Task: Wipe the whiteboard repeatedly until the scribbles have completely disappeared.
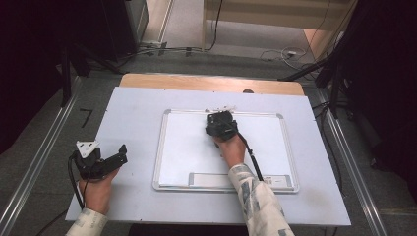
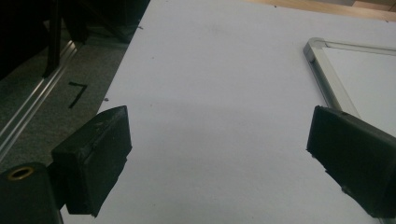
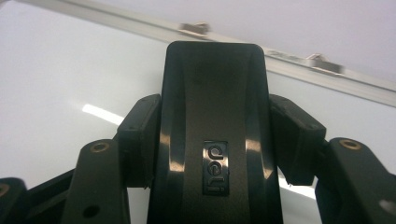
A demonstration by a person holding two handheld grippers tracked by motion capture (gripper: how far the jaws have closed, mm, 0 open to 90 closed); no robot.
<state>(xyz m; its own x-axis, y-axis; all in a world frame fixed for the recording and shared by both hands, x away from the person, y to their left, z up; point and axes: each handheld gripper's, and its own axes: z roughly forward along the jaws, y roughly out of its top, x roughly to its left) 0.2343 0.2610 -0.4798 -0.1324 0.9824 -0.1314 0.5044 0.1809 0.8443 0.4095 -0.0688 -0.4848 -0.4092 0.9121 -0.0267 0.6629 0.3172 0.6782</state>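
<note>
Black eraser (image 3: 215,135) clamped by right gripper (image 3: 215,140)

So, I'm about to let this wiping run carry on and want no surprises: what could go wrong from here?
1. The right gripper clamps the black eraser by its smooth, glossy sides; pressing hard could make it slip or twist in the jaws.
2. It sits near the whiteboard's top frame; a further stroke could catch on the frame and its clips.
3. The left gripper is open off the whiteboard, so the board might slide.
</note>
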